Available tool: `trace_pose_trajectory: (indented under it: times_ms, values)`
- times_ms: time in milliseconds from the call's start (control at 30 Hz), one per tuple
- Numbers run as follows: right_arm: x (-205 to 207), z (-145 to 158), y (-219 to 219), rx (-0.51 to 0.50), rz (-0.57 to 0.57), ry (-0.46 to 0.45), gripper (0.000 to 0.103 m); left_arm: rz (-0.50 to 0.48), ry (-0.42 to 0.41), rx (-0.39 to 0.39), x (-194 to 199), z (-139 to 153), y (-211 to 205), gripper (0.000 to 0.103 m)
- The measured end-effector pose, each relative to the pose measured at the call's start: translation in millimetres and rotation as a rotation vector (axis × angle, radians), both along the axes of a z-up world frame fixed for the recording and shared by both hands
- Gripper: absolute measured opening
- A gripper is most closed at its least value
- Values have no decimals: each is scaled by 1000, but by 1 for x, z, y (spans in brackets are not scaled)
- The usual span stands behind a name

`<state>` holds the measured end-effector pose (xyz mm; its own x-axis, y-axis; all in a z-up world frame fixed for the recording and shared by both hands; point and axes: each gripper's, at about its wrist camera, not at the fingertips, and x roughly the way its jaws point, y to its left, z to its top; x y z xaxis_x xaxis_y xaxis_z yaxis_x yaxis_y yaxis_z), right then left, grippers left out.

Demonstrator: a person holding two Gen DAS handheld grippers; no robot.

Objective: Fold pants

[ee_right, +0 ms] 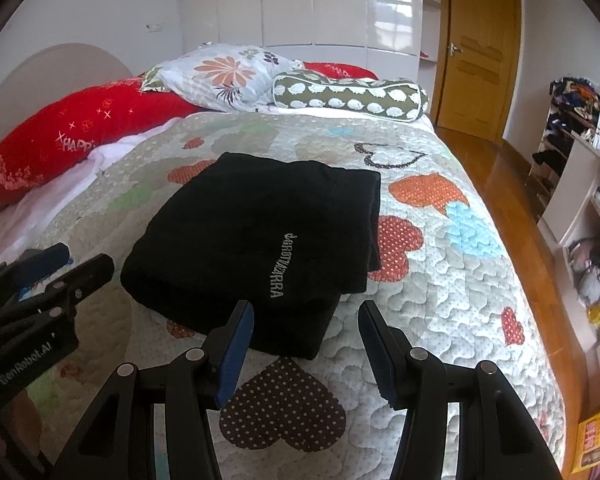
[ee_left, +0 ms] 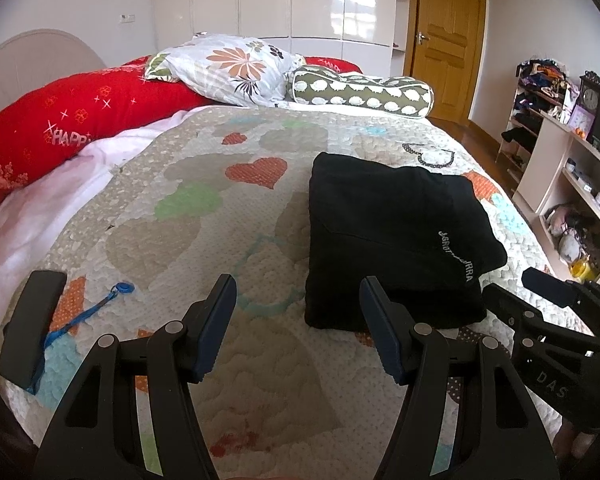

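Black and soft, the pants (ee_right: 256, 236) lie folded into a thick square on the bumpy quilt (ee_right: 440, 300) with dotted hearts. We hold our right gripper (ee_right: 306, 344) just in front of them, fingers spread, pinching nothing. Our left gripper (ee_left: 298, 320), beside them, is spread and empty too.

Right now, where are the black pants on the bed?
The folded black pants lie on the heart-patterned quilt, just beyond both open grippers, right of centre in the left wrist view and well short of the pillows.
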<state>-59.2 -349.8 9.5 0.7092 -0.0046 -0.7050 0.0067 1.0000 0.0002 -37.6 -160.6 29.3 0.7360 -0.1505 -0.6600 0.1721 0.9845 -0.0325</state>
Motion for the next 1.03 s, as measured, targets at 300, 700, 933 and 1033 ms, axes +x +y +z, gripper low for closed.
trace_pose_trajectory:
  times_ms: [300,700,933,1033]
  values:
    - [-10,6,-15,18,-37,-3,53,-7,-8,-13,-8,7,-1,64]
    - [-25,15,-16,5,-30,-20,53,-40,-31,-12,-23,16,-13,64]
    - [-31,18,-19,1,-37,-22,53,-57,-62,-7,-33,21,-18,64]
    - [-32,18,-20,0,-37,-24,53,-69,-62,-7,-35,22,-20,64]
